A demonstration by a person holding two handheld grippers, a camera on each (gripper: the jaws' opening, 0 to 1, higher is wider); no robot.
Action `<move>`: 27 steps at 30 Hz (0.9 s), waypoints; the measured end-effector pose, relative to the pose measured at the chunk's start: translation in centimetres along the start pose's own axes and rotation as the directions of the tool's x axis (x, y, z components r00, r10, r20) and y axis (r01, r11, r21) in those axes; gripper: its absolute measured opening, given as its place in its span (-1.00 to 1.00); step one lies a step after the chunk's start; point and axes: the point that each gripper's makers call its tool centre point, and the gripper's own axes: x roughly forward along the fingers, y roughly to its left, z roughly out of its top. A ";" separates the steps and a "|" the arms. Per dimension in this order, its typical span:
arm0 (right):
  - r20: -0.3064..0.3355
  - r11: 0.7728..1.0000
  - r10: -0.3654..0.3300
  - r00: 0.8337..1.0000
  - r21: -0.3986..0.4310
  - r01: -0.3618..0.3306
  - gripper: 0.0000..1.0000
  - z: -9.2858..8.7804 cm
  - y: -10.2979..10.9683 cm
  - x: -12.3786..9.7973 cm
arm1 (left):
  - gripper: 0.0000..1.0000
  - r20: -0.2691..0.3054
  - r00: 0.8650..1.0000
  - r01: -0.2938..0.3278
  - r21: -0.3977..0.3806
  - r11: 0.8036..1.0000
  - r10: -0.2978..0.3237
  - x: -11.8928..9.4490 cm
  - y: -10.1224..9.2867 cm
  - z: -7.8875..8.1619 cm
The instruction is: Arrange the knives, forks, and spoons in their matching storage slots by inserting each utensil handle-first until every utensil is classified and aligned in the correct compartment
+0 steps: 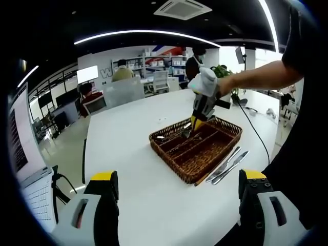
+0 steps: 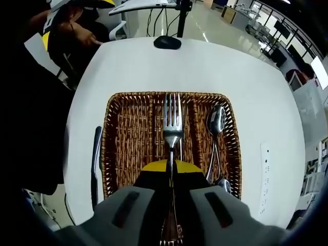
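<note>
No text, label or number can be read.

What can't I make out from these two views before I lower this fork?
- Fork handle: right gripper view, hidden between the right gripper's shut jaws.
- Basket near rim: right gripper view, covered by the gripper body.
- Fork in left gripper view: too small and blurred under the right gripper.
- Knives beside the basket: left gripper view, count unclear; the dark handle runs off behind the gripper in right gripper view.
</note>
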 end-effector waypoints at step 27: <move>0.001 0.999 0.040 0.999 0.031 -0.040 -1.00 -0.8 0.4 3.6 | 0.99 -0.023 1.000 -0.019 -0.005 1.000 0.019 -1.1 0.5 -0.4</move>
